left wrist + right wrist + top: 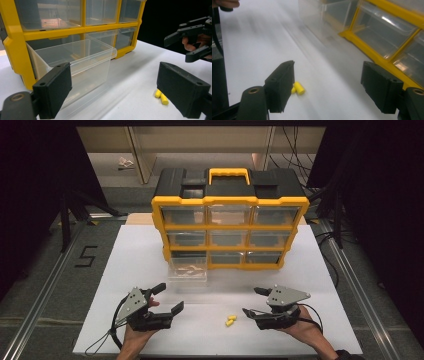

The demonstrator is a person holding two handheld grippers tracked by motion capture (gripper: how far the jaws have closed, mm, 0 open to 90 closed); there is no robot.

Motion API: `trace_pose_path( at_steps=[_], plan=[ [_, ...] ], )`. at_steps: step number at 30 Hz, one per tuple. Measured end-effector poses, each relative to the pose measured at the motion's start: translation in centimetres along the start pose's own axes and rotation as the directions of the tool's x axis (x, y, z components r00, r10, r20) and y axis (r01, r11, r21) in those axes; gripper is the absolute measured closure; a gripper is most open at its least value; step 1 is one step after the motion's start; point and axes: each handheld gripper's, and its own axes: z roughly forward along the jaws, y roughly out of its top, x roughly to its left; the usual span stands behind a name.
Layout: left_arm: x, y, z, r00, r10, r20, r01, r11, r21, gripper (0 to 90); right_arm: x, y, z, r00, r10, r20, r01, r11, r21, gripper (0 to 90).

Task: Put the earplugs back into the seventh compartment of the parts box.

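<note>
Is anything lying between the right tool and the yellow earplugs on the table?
Nothing visible. The right tool, jaws open, faces the yellow earplugs across bare white table; the open drawer sits farther back.

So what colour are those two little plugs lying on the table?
Yellow plugs, clearest in the left gripper view.

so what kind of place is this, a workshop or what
Probably a lab or recording setup rather than a home workshop: a white table ringed by dark curtains, loose cables behind, a taped number on the floor, and a yellow drawer organiser set out.
</note>
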Motion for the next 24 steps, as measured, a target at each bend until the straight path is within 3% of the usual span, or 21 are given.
trace_pose_path(
  at_steps=[1, 12, 13, 16, 18, 19, 20, 22, 24],
  plan=[
    [0.0, 0.0, 0.0, 1.0000, 0.001, 0.002, -0.001, 1.0000, -0.001, 12.2, 0.0, 0.2, 0.3, 0.9998, -0.010, -0.017, 0.011, 0.999, 0.030, 28.4],
    [-0.1, 0.0, 0.0, 1.0000, 0.004, 0.005, -0.004, 1.0000, 0.000, 12.3, 0.0, 1.6, 2.3, 0.9969, -0.056, -0.055, 0.063, 0.989, 0.134, 33.2],
    [-0.1, 0.0, 0.0, 1.0000, 0.003, 0.005, -0.003, 1.0000, -0.001, 12.2, -0.1, 1.8, 3.0, 0.9957, -0.064, -0.066, 0.075, 0.982, 0.172, 34.8],
    [-0.1, 0.0, 0.0, 1.0000, 0.005, 0.005, -0.005, 1.0000, 0.002, 12.2, -0.1, 1.8, 3.5, 0.9952, -0.060, -0.078, 0.074, 0.978, 0.196, 36.9],
    [-0.1, 0.0, 0.0, 1.0000, 0.005, 0.008, -0.005, 1.0000, 0.004, 12.3, -0.1, 1.8, 4.5, 0.9921, -0.064, -0.108, 0.089, 0.965, 0.246, 41.3],
    [-0.1, 0.0, 0.0, 1.0000, 0.005, 0.008, -0.005, 1.0000, 0.004, 12.3, -0.1, 1.8, 4.5, 0.9921, -0.064, -0.108, 0.089, 0.965, 0.246, 41.3],
    [-0.1, -0.1, 0.1, 1.0000, 0.006, 0.006, -0.006, 1.0000, 0.007, 12.3, -0.1, 1.8, 5.1, 0.9895, -0.071, -0.126, 0.103, 0.957, 0.271, 42.7],
    [-0.1, 0.0, 0.0, 1.0000, 0.006, 0.006, -0.006, 1.0000, 0.006, 12.3, -0.1, 1.8, 5.3, 0.9883, -0.072, -0.134, 0.108, 0.954, 0.278, 43.3],
    [-0.1, 0.0, 0.1, 1.0000, 0.006, 0.006, -0.006, 1.0000, 0.007, 12.3, -0.1, 1.8, 5.9, 0.9848, -0.070, -0.159, 0.117, 0.945, 0.306, 45.7]
  ],
)
